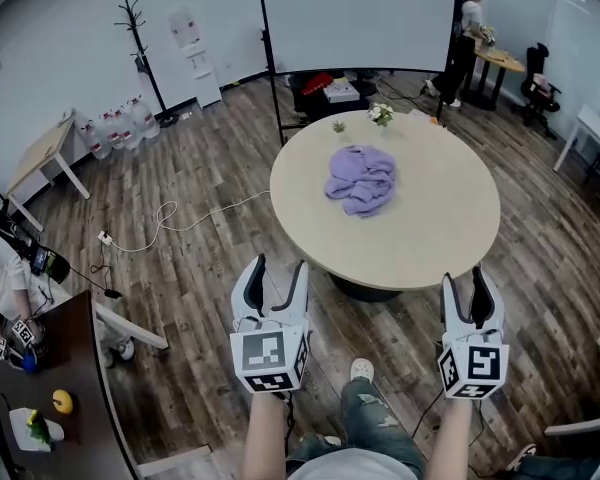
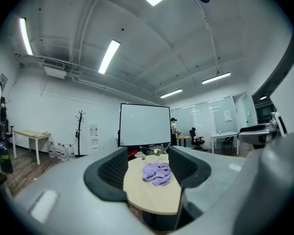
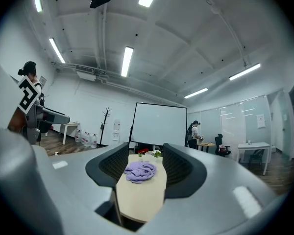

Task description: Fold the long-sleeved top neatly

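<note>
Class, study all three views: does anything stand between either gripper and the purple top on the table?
Nothing visible does. The left gripper and right gripper, both open, are short of the table; only bare tabletop lies before the purple top. The flowers stand beyond it.

Dark wood floor [image 1: 200, 268], white walls [image 1: 70, 28]

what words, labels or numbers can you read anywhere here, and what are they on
No text reads clearly in any view.
Cubes on the left gripper and right gripper: black-and-white square markers, no letters.
Water dispenser: reddish label, too small to read.
Sheet on the glass wall: too small to read.
</note>
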The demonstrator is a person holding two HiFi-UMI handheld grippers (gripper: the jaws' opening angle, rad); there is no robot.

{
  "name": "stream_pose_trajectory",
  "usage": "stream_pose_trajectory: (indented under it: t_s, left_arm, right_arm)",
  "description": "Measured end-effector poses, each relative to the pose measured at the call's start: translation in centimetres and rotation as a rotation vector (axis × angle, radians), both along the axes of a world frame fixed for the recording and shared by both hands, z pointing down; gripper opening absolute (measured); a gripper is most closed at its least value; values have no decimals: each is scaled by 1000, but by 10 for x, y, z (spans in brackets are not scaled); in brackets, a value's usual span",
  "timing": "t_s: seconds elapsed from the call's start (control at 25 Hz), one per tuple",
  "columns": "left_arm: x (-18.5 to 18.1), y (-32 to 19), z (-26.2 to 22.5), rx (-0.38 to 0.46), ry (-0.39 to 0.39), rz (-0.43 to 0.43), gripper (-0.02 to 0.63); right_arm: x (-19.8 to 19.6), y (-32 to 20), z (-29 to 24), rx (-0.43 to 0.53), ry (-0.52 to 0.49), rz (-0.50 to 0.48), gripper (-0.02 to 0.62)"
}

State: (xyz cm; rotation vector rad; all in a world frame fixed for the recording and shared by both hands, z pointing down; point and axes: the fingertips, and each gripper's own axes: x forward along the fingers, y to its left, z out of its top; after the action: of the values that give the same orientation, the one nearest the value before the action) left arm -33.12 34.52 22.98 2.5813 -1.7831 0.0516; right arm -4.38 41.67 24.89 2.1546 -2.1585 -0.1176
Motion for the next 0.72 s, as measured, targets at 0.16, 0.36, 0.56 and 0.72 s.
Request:
stream_pose_trajectory:
  t_s: [0.16, 0.36, 0.56, 0.72]
  left_arm:
    - [19, -55, -5, -4, 3, -33, 255]
    - [42, -122, -16, 3, 15, -65, 255]
    - [63, -175, -17, 4, 2, -88, 255]
    - [73, -206, -16, -8, -20, -93, 255]
  right_arm:
    - [22, -64, -8, 4, 4, -38, 230]
    - [50, -140, -17, 8, 14, -68, 230]
    - [72, -198, -18, 3, 24, -103, 230]
    - [83, -232, -15, -10, 31, -120, 227]
